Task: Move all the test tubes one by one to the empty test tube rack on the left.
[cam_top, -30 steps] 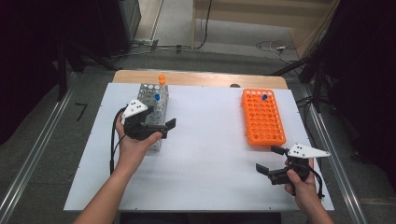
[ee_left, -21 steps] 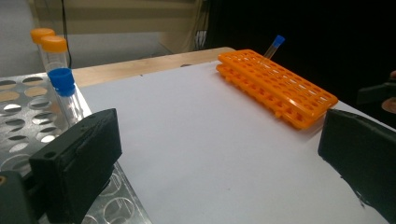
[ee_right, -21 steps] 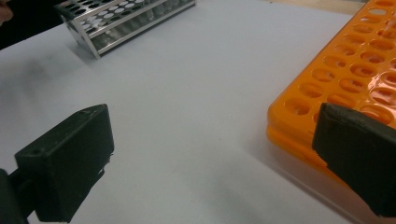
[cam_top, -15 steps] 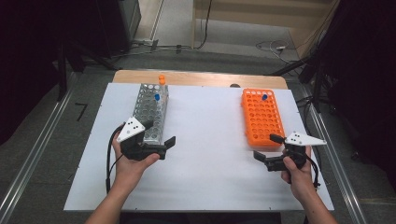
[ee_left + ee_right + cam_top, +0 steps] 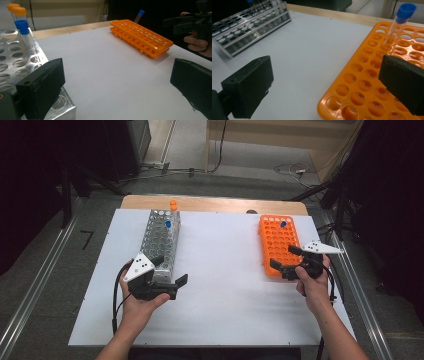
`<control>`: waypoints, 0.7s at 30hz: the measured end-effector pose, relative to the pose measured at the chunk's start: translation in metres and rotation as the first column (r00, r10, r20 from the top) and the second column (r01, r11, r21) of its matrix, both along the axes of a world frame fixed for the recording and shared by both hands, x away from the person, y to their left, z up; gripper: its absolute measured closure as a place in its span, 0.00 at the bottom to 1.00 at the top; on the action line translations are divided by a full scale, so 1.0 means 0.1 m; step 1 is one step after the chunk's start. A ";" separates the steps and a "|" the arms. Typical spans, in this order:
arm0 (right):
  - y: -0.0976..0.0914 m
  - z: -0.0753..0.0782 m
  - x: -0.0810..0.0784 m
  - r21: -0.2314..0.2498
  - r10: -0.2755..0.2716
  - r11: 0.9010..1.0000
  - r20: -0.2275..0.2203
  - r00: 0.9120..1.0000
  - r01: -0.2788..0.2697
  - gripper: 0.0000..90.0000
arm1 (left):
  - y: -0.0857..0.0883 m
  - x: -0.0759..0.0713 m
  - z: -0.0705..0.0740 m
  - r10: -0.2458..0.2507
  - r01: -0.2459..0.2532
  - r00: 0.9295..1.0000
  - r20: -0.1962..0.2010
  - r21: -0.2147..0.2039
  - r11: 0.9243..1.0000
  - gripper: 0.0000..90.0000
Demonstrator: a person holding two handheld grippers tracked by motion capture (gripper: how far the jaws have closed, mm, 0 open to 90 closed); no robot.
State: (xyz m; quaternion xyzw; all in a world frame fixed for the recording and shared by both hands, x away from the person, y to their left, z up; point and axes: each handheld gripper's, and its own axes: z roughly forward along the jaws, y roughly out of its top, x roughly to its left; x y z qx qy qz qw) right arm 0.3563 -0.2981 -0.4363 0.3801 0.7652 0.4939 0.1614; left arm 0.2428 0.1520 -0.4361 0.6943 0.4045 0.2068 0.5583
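Left gripper, jaws wide apart and empty, sits at the near end of the metal rack; one jaw overlaps that rack's near corner. Right gripper is equally spread, holding nothing, with one jaw over the near edge of the orange rack. Farther off, a blue-capped tube leans in the orange rack. Another blue-capped tube stands in the metal rack, and beyond it the orange-capped tubes are cut off at the frame's edge.
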 end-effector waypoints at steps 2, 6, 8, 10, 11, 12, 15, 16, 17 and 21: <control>0.00 0.01 0.08 0.004 -0.021 1.000 -0.003 1.000 0.021 0.02 | 0.01 0.00 0.00 0.001 -0.001 1.000 -0.002 -0.002 1.000 0.00; 0.02 0.02 0.24 -0.002 -0.075 0.997 -0.022 0.997 0.075 0.05 | 0.01 0.00 -0.01 0.002 -0.002 1.000 -0.002 0.001 1.000 0.00; 0.04 0.02 0.32 -0.010 -0.105 0.994 -0.035 0.994 0.105 0.11 | 0.01 0.00 -0.02 0.004 -0.004 1.000 -0.004 0.000 1.000 0.00; 0.05 0.02 0.39 -0.013 -0.129 0.992 -0.046 0.991 0.129 0.16 | 0.02 0.00 -0.02 0.004 -0.004 1.000 -0.002 -0.003 1.000 0.00; 0.06 0.01 0.43 -0.021 -0.141 0.990 -0.051 0.989 0.140 0.19 | 0.02 0.00 -0.02 0.004 -0.004 1.000 -0.003 -0.003 1.000 0.00; 0.07 0.00 0.46 -0.037 -0.156 0.987 -0.051 0.986 0.154 0.21 | 0.02 0.00 -0.02 0.003 -0.003 1.000 -0.003 -0.003 1.000 0.00; 0.10 -0.03 0.57 -0.063 -0.197 0.979 -0.055 0.979 0.193 0.28 | 0.01 0.00 -0.02 0.002 -0.002 1.000 -0.005 -0.007 1.000 0.00; 0.10 -0.04 0.60 -0.076 -0.213 0.975 -0.050 0.976 0.209 0.30 | 0.01 0.00 -0.02 0.002 -0.002 1.000 -0.004 -0.008 1.000 0.00; 0.11 -0.04 0.64 -0.084 -0.226 0.971 -0.048 0.973 0.222 0.32 | 0.01 -0.01 -0.02 0.002 -0.002 1.000 -0.005 -0.007 1.000 0.00; 0.09 -0.05 0.76 -0.087 -0.263 0.962 -0.050 0.964 0.258 0.39 | 0.01 -0.01 -0.02 -0.001 0.001 1.000 -0.009 -0.012 1.000 0.00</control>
